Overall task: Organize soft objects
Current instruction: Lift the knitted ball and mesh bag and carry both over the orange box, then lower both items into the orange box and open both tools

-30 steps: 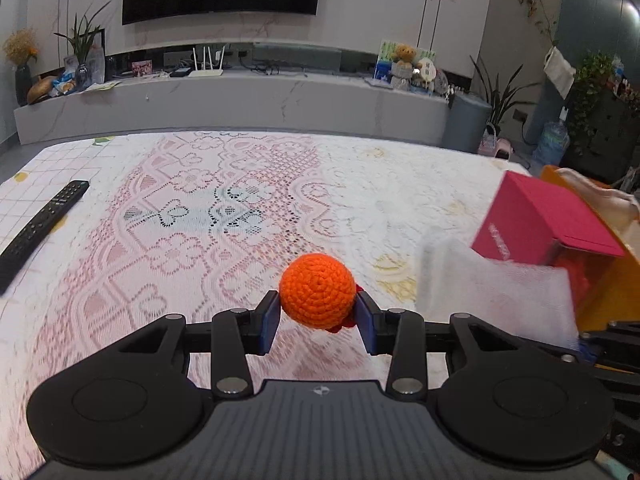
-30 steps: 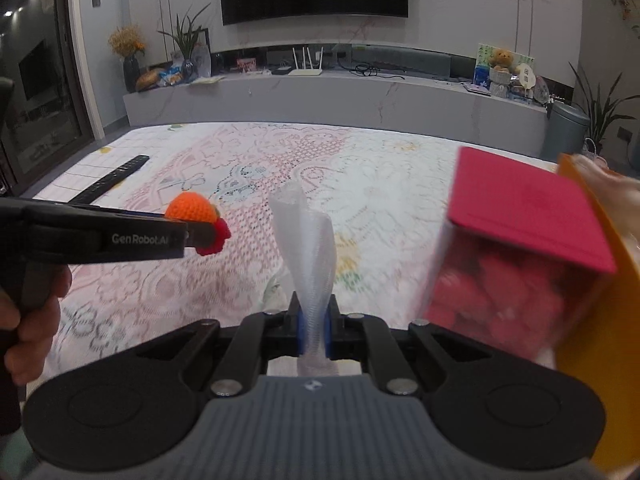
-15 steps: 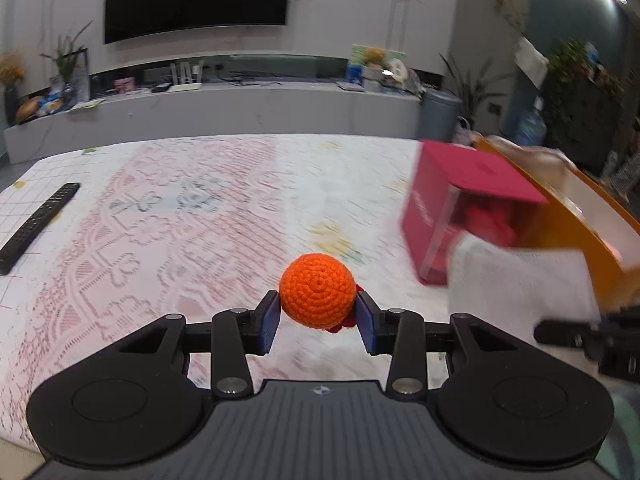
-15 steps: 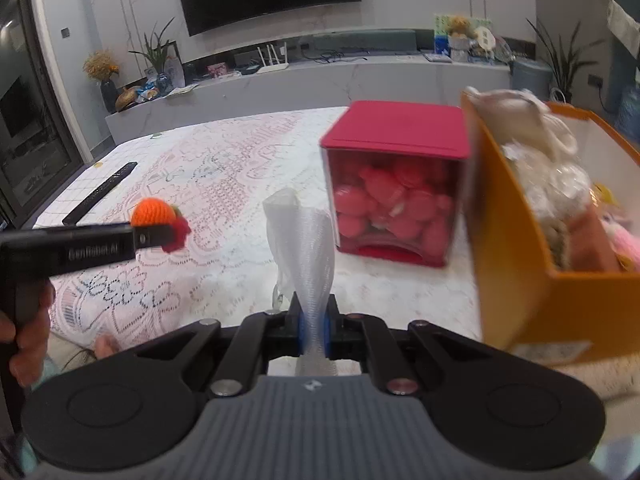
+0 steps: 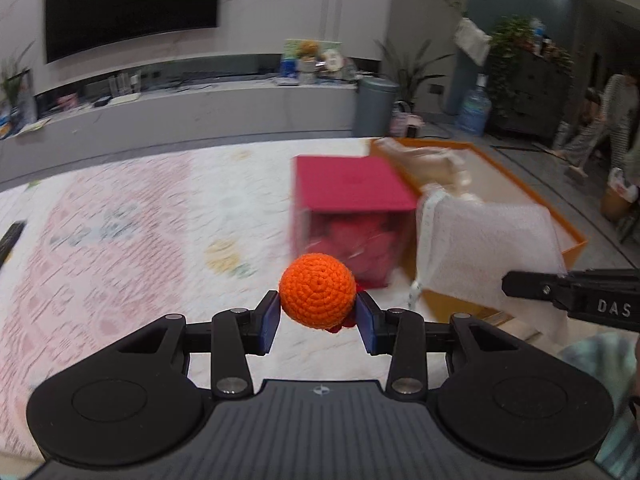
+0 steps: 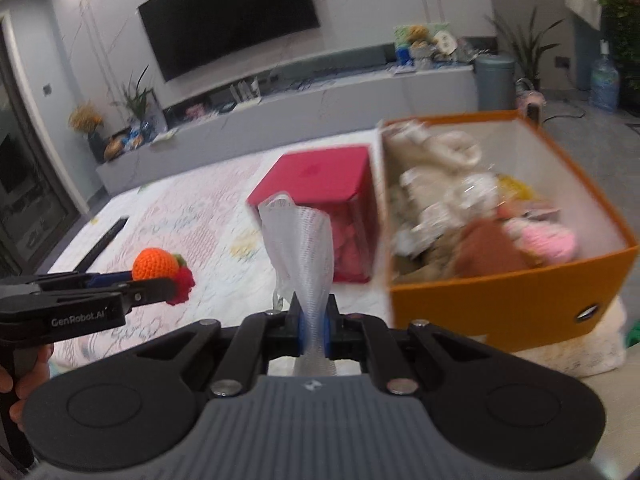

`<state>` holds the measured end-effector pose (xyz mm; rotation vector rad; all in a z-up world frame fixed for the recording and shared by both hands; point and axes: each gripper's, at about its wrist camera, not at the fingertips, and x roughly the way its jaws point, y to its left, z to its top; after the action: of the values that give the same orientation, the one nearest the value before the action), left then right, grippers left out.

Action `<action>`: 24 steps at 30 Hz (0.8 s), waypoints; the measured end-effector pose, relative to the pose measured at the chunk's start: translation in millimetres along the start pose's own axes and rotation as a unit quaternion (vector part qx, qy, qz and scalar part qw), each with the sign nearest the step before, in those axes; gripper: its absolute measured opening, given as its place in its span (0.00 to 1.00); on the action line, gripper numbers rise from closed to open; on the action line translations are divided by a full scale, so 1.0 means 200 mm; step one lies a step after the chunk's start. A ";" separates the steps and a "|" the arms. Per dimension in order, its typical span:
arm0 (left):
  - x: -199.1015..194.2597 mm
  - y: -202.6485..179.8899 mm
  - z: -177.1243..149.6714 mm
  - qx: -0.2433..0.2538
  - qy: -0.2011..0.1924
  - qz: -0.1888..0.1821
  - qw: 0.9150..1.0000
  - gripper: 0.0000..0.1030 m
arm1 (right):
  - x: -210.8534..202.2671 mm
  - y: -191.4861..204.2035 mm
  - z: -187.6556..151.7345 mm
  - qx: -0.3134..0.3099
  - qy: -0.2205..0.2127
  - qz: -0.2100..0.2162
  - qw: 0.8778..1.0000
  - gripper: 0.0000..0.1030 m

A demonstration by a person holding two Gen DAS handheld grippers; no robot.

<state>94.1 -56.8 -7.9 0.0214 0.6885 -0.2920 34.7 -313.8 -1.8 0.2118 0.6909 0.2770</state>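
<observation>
My left gripper (image 5: 317,316) is shut on an orange crocheted ball (image 5: 317,295) with a red bit under it, held above the lace-covered table. The ball also shows at the left of the right wrist view (image 6: 156,265). My right gripper (image 6: 314,330) is shut on a white foam net sleeve (image 6: 298,248), which shows at the right of the left wrist view (image 5: 488,248). An orange box (image 6: 516,296) with several soft toys inside stands to the right, just ahead of the right gripper.
A pink-lidded clear box (image 6: 320,184) with pink things inside stands left of the orange box. A black remote (image 6: 105,240) lies at the table's far left. A white cloth (image 6: 588,344) lies under the orange box. A TV console runs behind the table.
Both grippers have swung to the right with their loads. The orange box and the pink box have come nearer and more central in both views.
</observation>
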 end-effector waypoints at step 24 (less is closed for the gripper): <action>0.39 -0.71 0.42 0.135 0.017 -0.098 0.986 0.44 | -0.05 -0.61 0.45 -0.008 -0.026 -0.068 0.997 0.06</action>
<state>164.8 -222.7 19.0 0.2192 0.6826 -0.5747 107.6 -441.5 38.0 0.1560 0.6476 0.1451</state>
